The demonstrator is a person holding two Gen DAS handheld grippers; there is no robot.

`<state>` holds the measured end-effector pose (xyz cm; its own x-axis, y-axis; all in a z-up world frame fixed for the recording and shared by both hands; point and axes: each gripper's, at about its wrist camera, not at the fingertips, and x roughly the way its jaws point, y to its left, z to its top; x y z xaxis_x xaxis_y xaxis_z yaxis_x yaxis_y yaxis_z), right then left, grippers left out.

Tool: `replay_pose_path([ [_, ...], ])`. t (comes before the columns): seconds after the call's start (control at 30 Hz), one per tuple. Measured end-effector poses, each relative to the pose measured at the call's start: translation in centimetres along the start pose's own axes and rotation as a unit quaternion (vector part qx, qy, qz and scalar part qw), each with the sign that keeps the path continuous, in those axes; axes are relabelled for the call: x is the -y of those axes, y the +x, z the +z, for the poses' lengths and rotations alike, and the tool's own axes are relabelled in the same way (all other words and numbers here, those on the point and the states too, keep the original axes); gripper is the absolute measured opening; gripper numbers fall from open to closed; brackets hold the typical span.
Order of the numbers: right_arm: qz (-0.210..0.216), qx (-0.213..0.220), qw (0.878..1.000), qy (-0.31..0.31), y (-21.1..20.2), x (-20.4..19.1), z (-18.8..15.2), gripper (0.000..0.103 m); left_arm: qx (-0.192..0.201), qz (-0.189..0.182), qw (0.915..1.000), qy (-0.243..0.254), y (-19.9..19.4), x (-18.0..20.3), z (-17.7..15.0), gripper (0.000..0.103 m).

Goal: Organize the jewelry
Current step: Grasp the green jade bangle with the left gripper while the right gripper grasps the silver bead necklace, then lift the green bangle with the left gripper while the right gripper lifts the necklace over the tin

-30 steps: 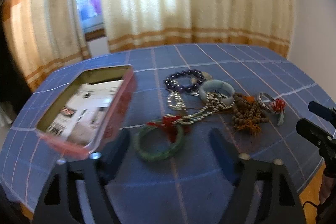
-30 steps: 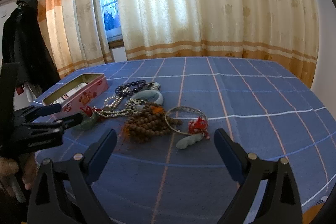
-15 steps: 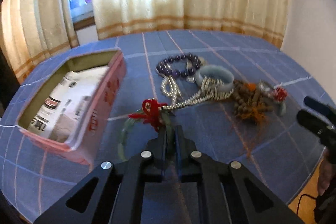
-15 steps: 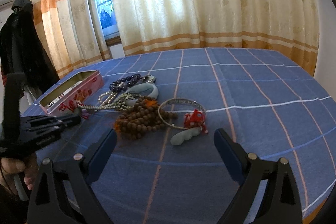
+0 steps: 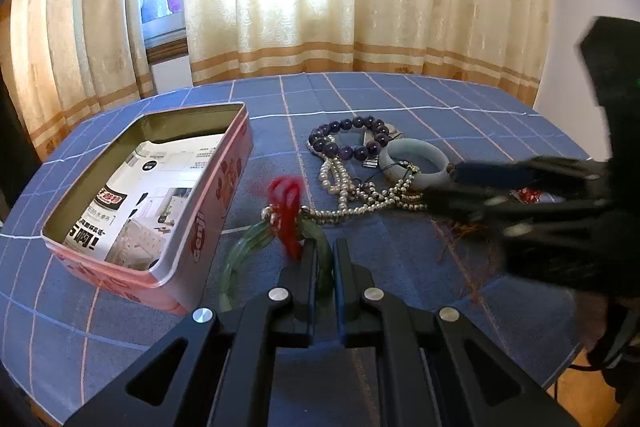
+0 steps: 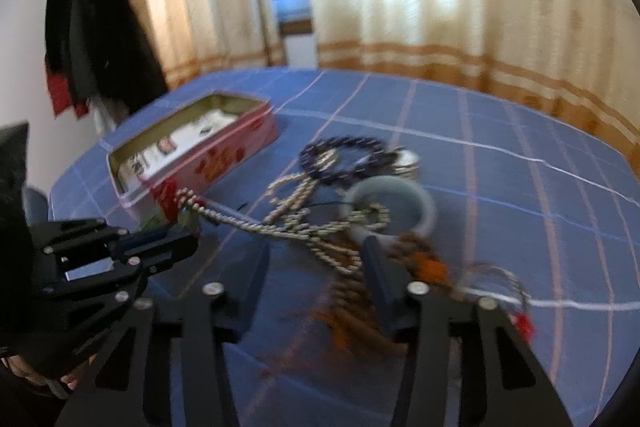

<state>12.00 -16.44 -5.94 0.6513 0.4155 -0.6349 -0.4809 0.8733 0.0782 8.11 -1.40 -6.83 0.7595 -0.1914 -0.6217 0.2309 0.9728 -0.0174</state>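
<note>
Left gripper (image 5: 324, 259) angled down over blue checked cloth (image 5: 400, 99), jaws clamped on near rim of green bangle (image 5: 240, 247). Red tassel (image 5: 286, 203) and silver chain (image 5: 360, 205) trail from bangle toward jewelry pile. Open pink tin (image 5: 224, 179) just left of bangle, paper inside. Right gripper (image 6: 316, 263) tilted down over pile, jaws closing, half-open, silver chain between fingers; contact unclear, view blurred. Pale bangle (image 6: 420, 203), purple beads (image 6: 344, 147), brown beads (image 6: 360, 295) in pile.
</note>
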Motion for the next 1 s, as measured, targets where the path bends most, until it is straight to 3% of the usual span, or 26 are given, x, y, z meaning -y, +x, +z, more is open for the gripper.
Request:
replay_pose_path([
  [0.13, -0.003, -0.042, 0.999, -0.013, 2.7, -0.6, 0.4, 0.038, -0.003, -0.007, 1.0000, -0.004, 0.3, -0.3, -0.2, 0.007],
  [0.3, -0.023, -0.065, 0.998, -0.017, 4.0, -0.5, 1.0, 0.037, -0.004, -0.015, 0.9998, -0.013, 0.7, -0.9, -0.4, 0.007],
  [0.4, -0.038, -0.068, 0.997, -0.029, 4.3, -0.5, 1.2, 0.031, 0.001, -0.016, 0.9996, -0.022, 0.5, -1.5, -0.4, 0.007],
  [0.47, -0.045, -0.066, 0.996, -0.040, 4.3, -0.6, 1.2, 0.014, 0.009, -0.017, 0.9995, -0.025, -0.1, -1.8, -0.2, 0.007],
  [0.53, -0.034, -0.066, 0.997, -0.035, 4.3, -0.6, 1.3, 0.013, 0.016, -0.014, 0.9994, -0.027, -0.6, -1.9, 0.0, 0.007],
  [1.0, -0.024, 0.040, 0.999, -0.012, -2.0, 0.0, 3.7, 0.013, 0.068, 0.000, 0.9972, -0.033, -4.2, -2.4, 2.2, 0.007],
])
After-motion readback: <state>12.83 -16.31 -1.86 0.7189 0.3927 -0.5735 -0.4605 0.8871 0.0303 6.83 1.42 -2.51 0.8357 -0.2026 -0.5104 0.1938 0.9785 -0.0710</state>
